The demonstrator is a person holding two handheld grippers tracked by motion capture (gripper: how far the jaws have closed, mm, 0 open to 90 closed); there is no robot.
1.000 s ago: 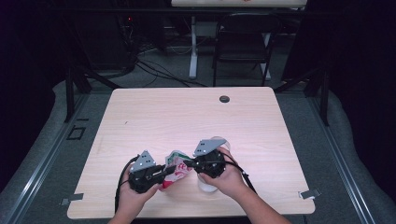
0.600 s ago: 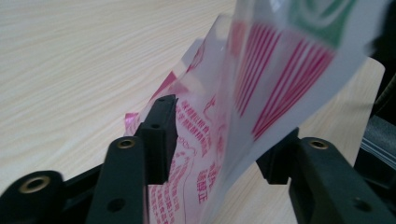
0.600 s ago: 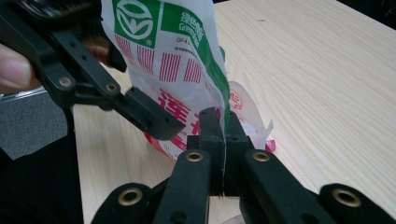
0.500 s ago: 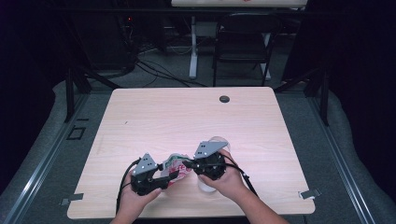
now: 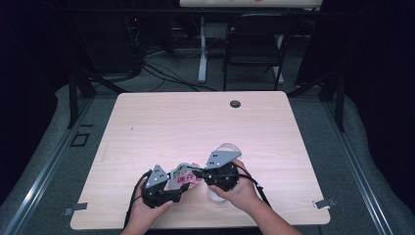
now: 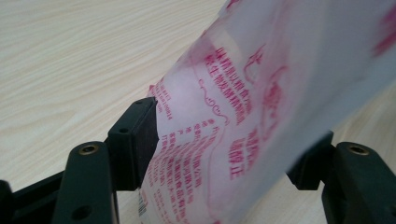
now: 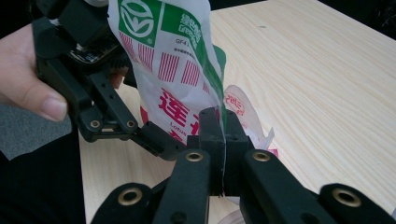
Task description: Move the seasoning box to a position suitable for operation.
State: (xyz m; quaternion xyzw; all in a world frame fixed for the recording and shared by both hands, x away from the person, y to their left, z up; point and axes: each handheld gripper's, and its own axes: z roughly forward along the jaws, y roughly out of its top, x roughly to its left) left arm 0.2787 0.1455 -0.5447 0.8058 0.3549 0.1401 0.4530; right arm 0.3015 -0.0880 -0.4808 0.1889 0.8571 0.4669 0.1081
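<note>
The plastic bag (image 5: 183, 176) is located at lower centre on the light wood table (image 5: 195, 122). It is clamped by the right gripper (image 7: 219, 140). The left gripper (image 6: 224, 154), just opened wide, straddles it. Dark floor (image 5: 58, 122) surrounds the table.

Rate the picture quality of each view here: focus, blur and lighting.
High view: table evenly lit, surroundings nearly black, bag small and soft. Left gripper view: bag very close, its upper right smeared, nearer red print readable, jaws just opened around it. Right gripper view: sharpest; right gripper pinches the bag's edge, green logo crisp, left gripper dark.
</note>
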